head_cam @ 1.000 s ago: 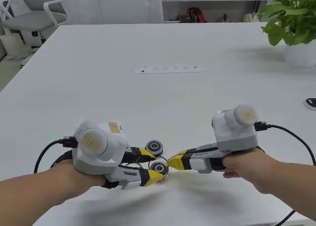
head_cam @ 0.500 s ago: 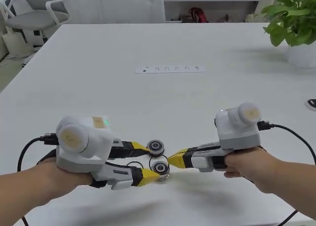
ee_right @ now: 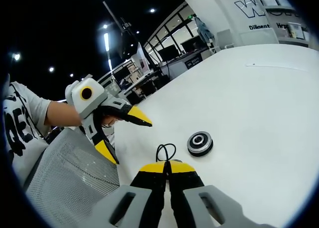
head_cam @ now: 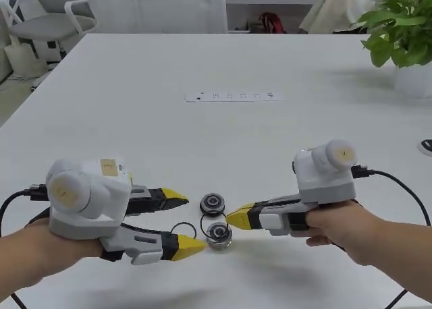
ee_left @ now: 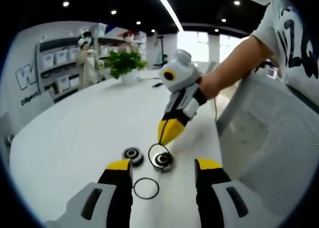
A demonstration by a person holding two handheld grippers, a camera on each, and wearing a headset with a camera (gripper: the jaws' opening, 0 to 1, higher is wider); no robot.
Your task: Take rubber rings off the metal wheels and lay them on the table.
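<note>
Tight spot is right around the near wheel point(head_cam: 218, 233). The other wheel point(head_cam: 212, 203) sits just behind it. A loose rubber ring point(head_cam: 182, 229) lies flat just beside it, between the left gripper's point(head_cam: 194, 222) spread fingers point(head_cam: 177, 246). The right gripper point(head_cam: 229, 219) comes in from the opposite side, fingers point(head_cam: 244, 217) pinched on a second ring point(head_cam: 205, 221) standing up by that wheel. Past the near wheel the bench point(head_cam: 135, 120) is wide open up to the power strip point(head_cam: 234, 96); the plant pot point(head_cam: 412, 74) is well off at the far right corner.
</note>
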